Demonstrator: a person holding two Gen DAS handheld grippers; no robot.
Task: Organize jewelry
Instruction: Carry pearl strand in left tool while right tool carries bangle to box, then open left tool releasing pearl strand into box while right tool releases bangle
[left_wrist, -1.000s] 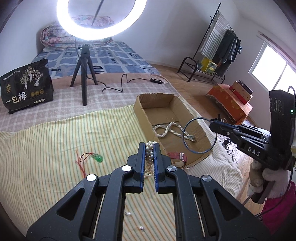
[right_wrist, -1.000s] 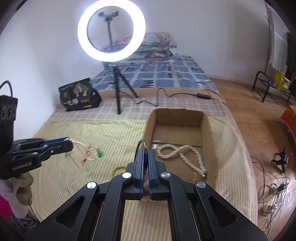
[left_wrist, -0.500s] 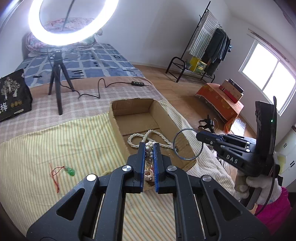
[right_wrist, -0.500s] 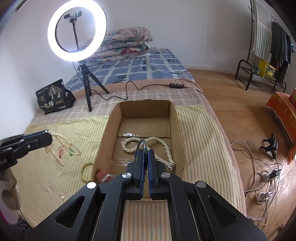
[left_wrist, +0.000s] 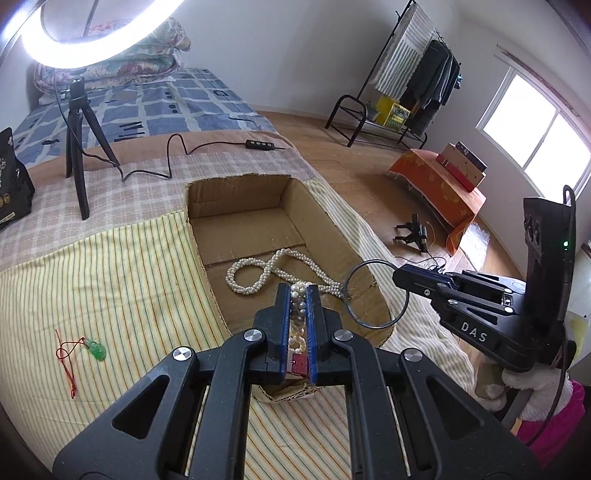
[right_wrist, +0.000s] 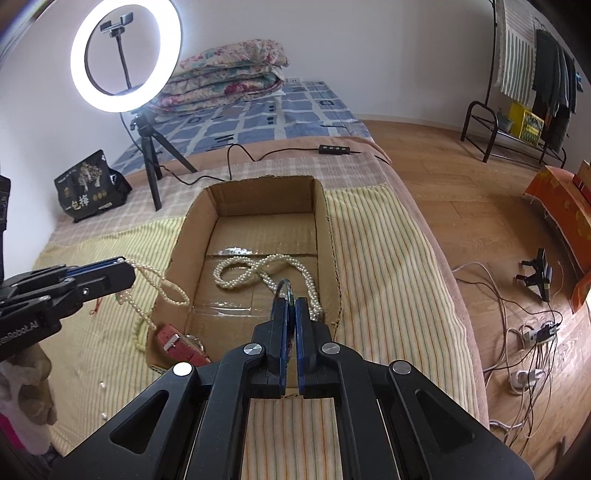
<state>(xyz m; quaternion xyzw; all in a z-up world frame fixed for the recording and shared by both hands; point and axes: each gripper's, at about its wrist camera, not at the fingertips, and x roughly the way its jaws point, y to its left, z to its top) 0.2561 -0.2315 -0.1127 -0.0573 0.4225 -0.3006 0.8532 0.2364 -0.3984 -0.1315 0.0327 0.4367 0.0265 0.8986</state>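
Note:
An open cardboard box (left_wrist: 295, 201) (right_wrist: 325, 221) lies on the striped cloth with a thick pearl rope (left_wrist: 266, 271) (right_wrist: 255, 271) inside. My left gripper (left_wrist: 297, 291) (right_wrist: 123, 264) is shut on a thin pearl necklace (left_wrist: 298, 295) that dangles over the box's near left wall (right_wrist: 162, 291). My right gripper (right_wrist: 290, 301) (left_wrist: 397, 275) is shut on a thin dark ring bangle (left_wrist: 376, 295) (right_wrist: 282, 288), held above the box's near right part. A red watch (right_wrist: 177, 345) lies at the box's near left corner.
A green pendant on red cord (left_wrist: 94, 347) lies on the striped cloth, left of the box. A ring light on a tripod (right_wrist: 125, 55) and a black bag (right_wrist: 88, 192) stand behind. Loose pearls (right_wrist: 102, 386) lie near the front. Cables run over the floor at right (right_wrist: 532, 339).
Both grippers have moved toward the box, which looms larger. The left has carried the pearl necklace from the cloth to the box's near left wall. The right holds the bangle over the box.

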